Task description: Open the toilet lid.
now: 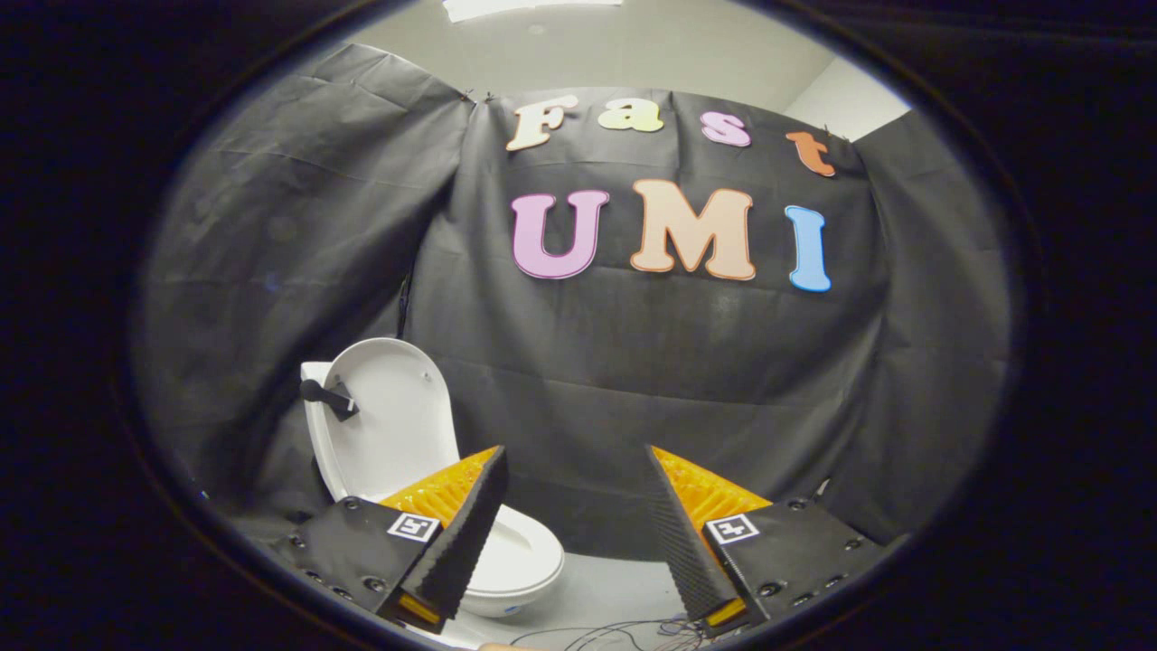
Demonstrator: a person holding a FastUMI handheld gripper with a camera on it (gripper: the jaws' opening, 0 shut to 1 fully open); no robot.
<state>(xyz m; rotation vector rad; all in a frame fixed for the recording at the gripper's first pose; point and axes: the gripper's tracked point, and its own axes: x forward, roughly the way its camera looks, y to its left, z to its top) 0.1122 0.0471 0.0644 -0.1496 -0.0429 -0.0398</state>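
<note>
The toilet lid point(389, 420) was raised upright above the bowl point(520, 561); the gripper point(578, 470) was held with jaws spread wide, nothing gripped between them.

Black cloth wall point(687, 380), pale floor point(606, 592), loose thin wires point(633, 633), white ceiling point(633, 45)

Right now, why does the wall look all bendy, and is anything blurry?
Gripper view: the fisheye lens bows the black cloth wall; the raised toilet lid and the open hand-held gripper look sharp; soft, even light, no harsh glare on the toilet bowl.
</note>
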